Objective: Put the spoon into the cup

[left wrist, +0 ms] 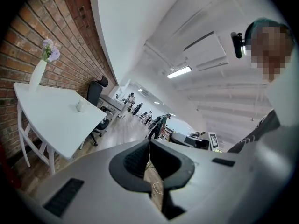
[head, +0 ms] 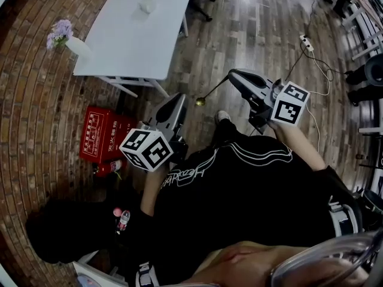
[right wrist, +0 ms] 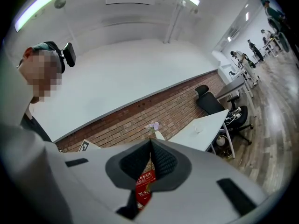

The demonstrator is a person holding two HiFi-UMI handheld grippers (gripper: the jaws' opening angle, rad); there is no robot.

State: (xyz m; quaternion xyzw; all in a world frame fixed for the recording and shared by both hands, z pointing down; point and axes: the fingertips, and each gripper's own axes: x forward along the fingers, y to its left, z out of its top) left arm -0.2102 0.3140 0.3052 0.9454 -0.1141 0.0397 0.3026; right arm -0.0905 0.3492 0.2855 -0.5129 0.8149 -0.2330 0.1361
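Little of the job is done, going by how things lie: the spoon (head: 200,101) is off the bench (head: 157,52) and seems to be in hand, but the carry to the cup (head: 147,3) and the drop into it are both left. The right gripper (head: 233,75) has its jaws pressed together. In the head view a thin gold handle runs out from their tip, with the bowl hanging beyond and below it over the wooden floor (head: 257,23), so I judge the handle is pinched there. The left gripper (left wrist: 149,143) also has its jaws closed, tips touching, with nothing between them. The cup stands on the white bench well ahead of both pairs of jaws, so a long reach forward is needed before the spoon can go in. The head view alone shows the spoon whole, and both grippers held low over the person's lap. The right gripper view hardly shows the spoon, since it lies edge-on in the seam of the jaws. That view does show a red box (right wrist: 145,185) through the gap below the tips, and a vase of flowers (right wrist: 153,126) just past them. The left gripper view shows only floor through its gap, with the cup on the bench off to the left of the jaws.
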